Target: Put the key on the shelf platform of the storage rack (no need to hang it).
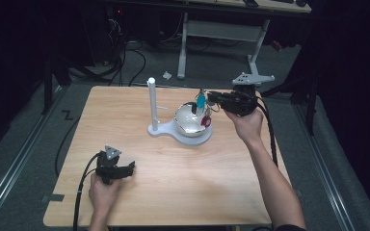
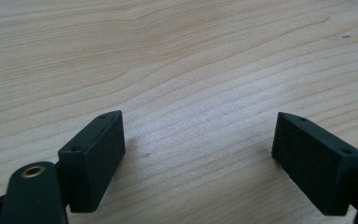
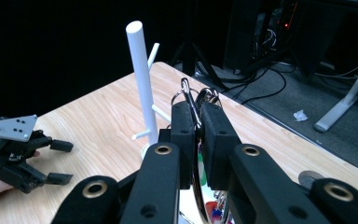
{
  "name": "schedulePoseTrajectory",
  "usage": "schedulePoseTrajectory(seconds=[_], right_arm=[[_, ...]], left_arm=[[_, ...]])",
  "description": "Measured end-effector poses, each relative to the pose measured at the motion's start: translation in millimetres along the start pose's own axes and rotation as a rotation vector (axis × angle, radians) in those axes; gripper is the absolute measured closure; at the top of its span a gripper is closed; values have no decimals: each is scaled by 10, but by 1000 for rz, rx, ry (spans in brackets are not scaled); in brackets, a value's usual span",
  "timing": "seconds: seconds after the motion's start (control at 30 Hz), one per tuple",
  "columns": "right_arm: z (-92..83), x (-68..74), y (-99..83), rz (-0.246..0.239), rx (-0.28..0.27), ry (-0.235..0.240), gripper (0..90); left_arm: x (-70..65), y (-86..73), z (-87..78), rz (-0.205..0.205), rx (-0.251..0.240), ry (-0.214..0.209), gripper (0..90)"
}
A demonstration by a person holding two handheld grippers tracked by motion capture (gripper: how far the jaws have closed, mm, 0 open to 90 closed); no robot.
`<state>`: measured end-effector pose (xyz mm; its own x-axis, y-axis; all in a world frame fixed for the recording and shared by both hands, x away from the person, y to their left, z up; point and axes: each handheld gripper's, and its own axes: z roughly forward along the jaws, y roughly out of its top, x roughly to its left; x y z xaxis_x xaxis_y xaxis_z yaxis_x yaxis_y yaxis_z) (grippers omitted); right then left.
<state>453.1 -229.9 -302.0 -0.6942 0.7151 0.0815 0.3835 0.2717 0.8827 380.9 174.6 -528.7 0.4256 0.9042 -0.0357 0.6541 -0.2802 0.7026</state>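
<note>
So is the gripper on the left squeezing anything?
No, the left gripper has its jaws wide apart, with just the bare wooden table showing between them.

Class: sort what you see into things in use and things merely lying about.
In use: right gripper, key ring, white bowl, white peg stand.
Lying about: left gripper, crumpled paper, floor cables.

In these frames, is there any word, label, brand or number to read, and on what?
None can be read.
Key tags hanging from the right gripper over the bowl: too small and blurred to tell whether they bear any print.
Stand, table and left gripper: no markings show.
</note>
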Motion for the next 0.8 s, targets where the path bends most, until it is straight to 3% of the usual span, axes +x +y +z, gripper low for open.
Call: schedulePoseTrajectory(seconds=[0.37,0.8], right_arm=[[284,-59,32,37,28,12,849],[630,-170,-213,83,101,2,848]], left_arm=[[1,0,0,1,1,0,176],[-1,-1,0,0,-1,0,176]])
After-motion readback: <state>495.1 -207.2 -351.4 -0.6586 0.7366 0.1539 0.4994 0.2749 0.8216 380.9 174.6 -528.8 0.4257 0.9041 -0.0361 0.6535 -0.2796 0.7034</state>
